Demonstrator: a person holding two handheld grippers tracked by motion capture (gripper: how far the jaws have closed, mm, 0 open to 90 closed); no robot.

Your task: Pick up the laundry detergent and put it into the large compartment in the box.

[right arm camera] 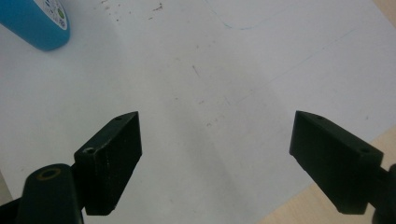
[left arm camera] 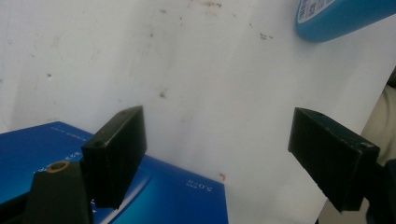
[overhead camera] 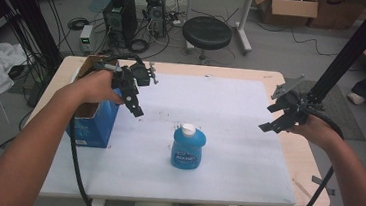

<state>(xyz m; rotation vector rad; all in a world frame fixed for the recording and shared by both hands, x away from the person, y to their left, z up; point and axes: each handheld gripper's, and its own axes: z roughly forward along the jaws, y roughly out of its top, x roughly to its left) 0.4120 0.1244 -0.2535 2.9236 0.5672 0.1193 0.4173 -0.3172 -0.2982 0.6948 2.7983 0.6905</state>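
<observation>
Blue bottle (overhead camera: 187, 147) stands upright on the white mat (overhead camera: 231, 107), nearest you, well apart from both tools. Your left gripper (overhead camera: 137, 110) sits at its 10 o'clock, over the blue box (overhead camera: 91, 122), jaws wide, empty. Your right gripper (overhead camera: 270, 116) at its 2 o'clock, also wide, holding nothing.

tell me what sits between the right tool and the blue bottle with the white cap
Nothing: in the high view only bare white table cover lies between the open right tool and the blue plastic bottle with the white cap.
</observation>
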